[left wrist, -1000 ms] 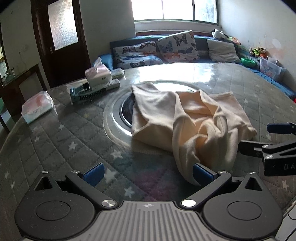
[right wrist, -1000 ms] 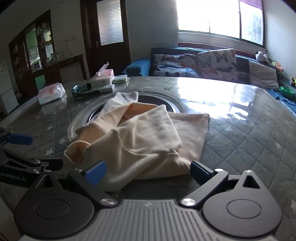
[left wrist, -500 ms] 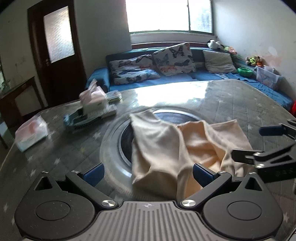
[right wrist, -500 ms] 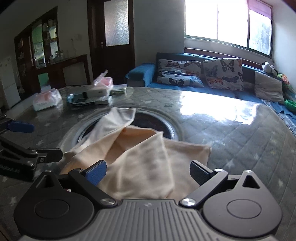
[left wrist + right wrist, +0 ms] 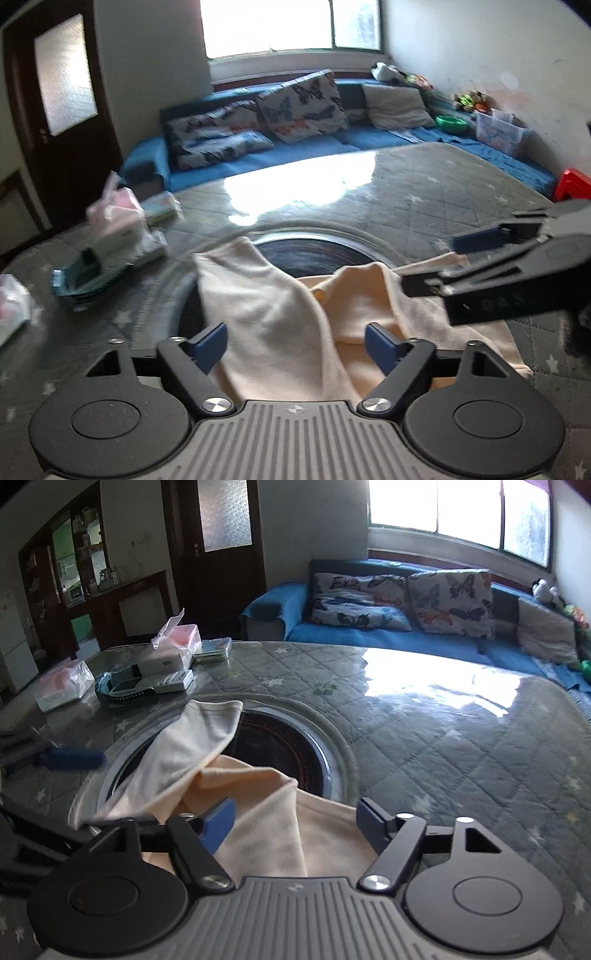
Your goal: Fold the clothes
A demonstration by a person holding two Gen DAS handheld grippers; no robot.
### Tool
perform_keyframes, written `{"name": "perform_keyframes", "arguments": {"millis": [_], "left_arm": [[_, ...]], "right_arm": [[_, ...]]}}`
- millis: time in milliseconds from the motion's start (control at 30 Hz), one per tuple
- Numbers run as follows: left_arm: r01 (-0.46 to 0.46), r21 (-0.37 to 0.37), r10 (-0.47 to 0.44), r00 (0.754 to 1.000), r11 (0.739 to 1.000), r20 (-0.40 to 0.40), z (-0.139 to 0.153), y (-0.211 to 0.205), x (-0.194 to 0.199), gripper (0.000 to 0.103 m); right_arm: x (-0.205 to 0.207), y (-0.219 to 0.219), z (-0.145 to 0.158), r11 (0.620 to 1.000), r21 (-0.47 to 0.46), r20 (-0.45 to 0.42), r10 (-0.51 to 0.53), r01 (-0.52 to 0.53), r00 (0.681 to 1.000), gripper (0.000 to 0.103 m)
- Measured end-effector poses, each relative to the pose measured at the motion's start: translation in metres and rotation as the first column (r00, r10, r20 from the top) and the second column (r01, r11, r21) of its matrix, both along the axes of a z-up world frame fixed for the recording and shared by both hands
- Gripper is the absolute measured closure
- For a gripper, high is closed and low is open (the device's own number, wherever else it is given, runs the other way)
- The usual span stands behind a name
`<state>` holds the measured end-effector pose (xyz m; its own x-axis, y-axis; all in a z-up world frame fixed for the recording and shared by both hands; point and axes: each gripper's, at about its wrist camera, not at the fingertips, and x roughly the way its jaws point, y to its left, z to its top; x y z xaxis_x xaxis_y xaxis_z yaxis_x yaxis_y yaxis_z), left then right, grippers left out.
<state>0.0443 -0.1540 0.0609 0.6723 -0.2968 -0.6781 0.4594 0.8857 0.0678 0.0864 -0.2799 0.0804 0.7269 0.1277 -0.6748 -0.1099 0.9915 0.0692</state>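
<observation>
A soft, cream-coloured knit garment (image 5: pixel 280 325) is seen lying rumpled on a round worktop (image 5: pixel 443 738), which is covered by a grey quilted cloth with pale stars under a glossy clear sheet. Part of the garment is draped over a dark circular recess (image 5: pixel 280 746) ringed in metal at the worktop's middle. The left tool (image 5: pixel 295 341), black with blue pads, is closing; cloth lies between its jaws but is not yet pinched. The right tool (image 5: pixel 295 821) is likewise closing, with folds of the garment between its unpressed pads. At the far left edge, an opened tissue pack (image 5: pixel 177 642) is stacked on flat boxes, and a plastic-wrapped pack (image 5: pixel 62 686) is seen beside them.
</observation>
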Motion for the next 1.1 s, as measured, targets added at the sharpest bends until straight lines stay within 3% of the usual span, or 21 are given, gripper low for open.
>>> {"name": "perform_keyframes", "arguments": {"millis": [133, 233, 300, 400, 467, 533, 800, 1100], "left_arm": [[0.016, 0.025, -0.015, 0.999, 1.000, -0.035, -0.013, -0.007, 0.014, 0.043], [0.017, 0.030, -0.015, 0.997, 0.999, -0.069, -0.022, -0.007, 0.022, 0.063], [0.018, 0.027, -0.015, 0.996, 0.999, -0.087, -0.026, -0.005, 0.024, 0.079], [0.002, 0.016, 0.000, 0.996, 1.000, -0.087, -0.027, 0.004, 0.022, 0.091], [-0.015, 0.001, 0.015, 0.996, 1.000, -0.083, -0.024, 0.012, 0.019, 0.095], [-0.036, -0.008, 0.035, 0.997, 0.999, -0.074, -0.020, 0.019, 0.015, 0.096], [-0.123, -0.047, 0.123, 0.992, 0.991, -0.005, 0.001, 0.062, -0.016, 0.100], [-0.185, -0.069, 0.185, 0.983, 0.980, -0.006, 0.015, 0.100, -0.044, 0.099]], "right_arm": [[0.021, 0.000, -0.009, 1.000, 0.018, -0.032, 0.017, -0.017, 0.999, 0.038], [0.035, 0.003, -0.019, 0.999, 0.044, -0.068, 0.035, -0.032, 0.997, 0.047], [0.041, 0.006, -0.027, 0.998, 0.053, -0.089, 0.045, -0.041, 0.995, 0.055], [0.042, 0.006, -0.032, 0.997, 0.058, -0.099, 0.049, -0.044, 0.994, 0.072], [0.039, 0.005, -0.032, 0.997, 0.061, -0.097, 0.047, -0.042, 0.994, 0.088], [0.036, 0.003, -0.033, 0.997, 0.063, -0.094, 0.045, -0.039, 0.995, 0.095], [-0.005, -0.015, -0.003, 0.999, 0.048, 0.007, -0.012, 0.011, 1.000, 0.097], [-0.082, -0.053, 0.020, 0.987, 0.042, 0.103, -0.159, 0.156, 0.982, 0.097]]}}
